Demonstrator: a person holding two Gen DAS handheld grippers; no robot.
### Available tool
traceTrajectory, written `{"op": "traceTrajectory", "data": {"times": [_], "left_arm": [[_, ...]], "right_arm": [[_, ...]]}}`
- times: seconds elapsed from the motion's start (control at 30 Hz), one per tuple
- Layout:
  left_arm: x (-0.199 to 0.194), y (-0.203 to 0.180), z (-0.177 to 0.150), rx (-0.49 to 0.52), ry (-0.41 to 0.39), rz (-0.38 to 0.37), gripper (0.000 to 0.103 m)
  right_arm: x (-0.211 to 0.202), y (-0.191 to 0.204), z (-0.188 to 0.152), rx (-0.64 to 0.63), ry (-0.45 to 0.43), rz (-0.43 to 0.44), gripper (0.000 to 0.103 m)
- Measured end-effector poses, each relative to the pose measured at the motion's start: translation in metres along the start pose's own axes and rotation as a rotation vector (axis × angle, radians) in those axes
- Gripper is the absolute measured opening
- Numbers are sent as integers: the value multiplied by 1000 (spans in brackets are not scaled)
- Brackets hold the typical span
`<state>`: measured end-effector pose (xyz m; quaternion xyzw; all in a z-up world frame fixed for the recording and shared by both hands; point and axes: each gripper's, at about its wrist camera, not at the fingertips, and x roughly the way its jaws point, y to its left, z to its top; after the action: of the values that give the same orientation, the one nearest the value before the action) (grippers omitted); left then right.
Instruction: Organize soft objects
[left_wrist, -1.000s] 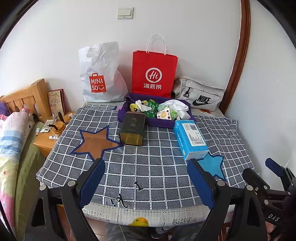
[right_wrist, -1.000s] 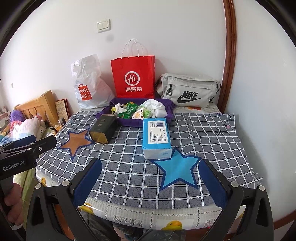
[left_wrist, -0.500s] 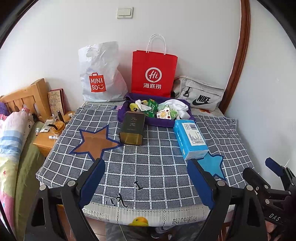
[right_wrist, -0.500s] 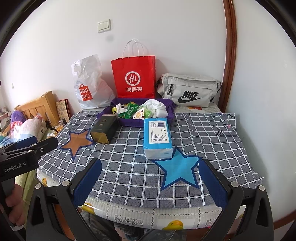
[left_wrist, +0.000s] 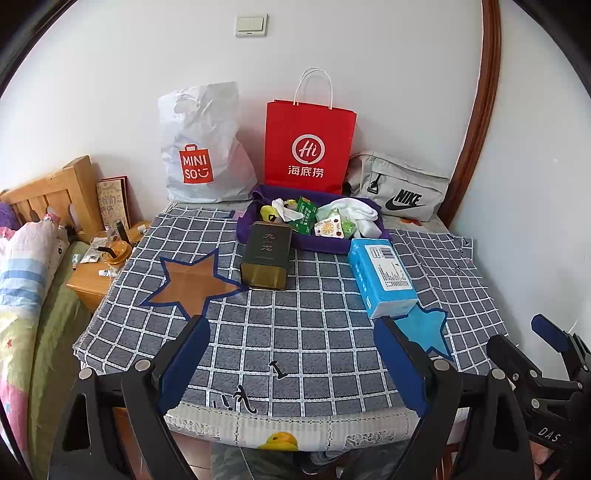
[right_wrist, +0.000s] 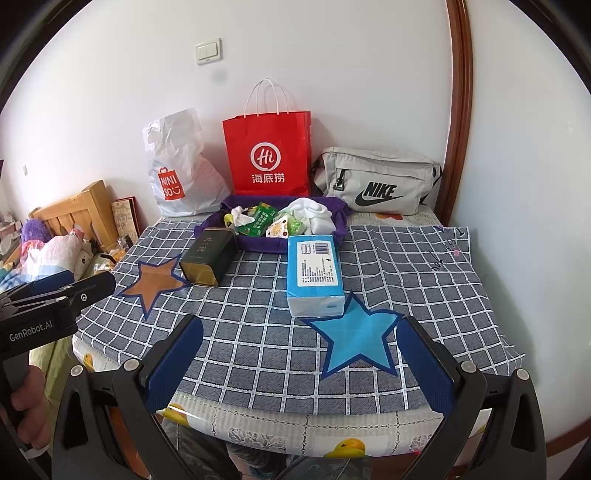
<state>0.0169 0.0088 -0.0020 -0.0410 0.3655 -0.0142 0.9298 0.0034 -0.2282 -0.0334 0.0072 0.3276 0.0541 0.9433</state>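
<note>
A blue tissue pack lies on the checked cloth, its near end touching a blue star patch. Left of it stands a dark tin beside a brown star patch. Behind both sits a purple tray holding white cloth, green packets and small soft items. My left gripper hovers open over the table's near edge, nothing between its blue pads. My right gripper is open too, short of the blue star, its fingers empty.
Against the wall stand a white Miniso bag, a red paper bag and a grey Nike pouch. A wooden nightstand with small items and a bed lie to the left. A hand holds the left gripper's handle.
</note>
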Motion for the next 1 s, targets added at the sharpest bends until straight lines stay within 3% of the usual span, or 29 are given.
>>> {"op": "traceTrajectory", "data": {"times": [1.0], "left_arm": [[-3,-2,-1,-1,-11,5,90]], "right_arm": [[-11,2,0,-6,-27,2,103]]}}
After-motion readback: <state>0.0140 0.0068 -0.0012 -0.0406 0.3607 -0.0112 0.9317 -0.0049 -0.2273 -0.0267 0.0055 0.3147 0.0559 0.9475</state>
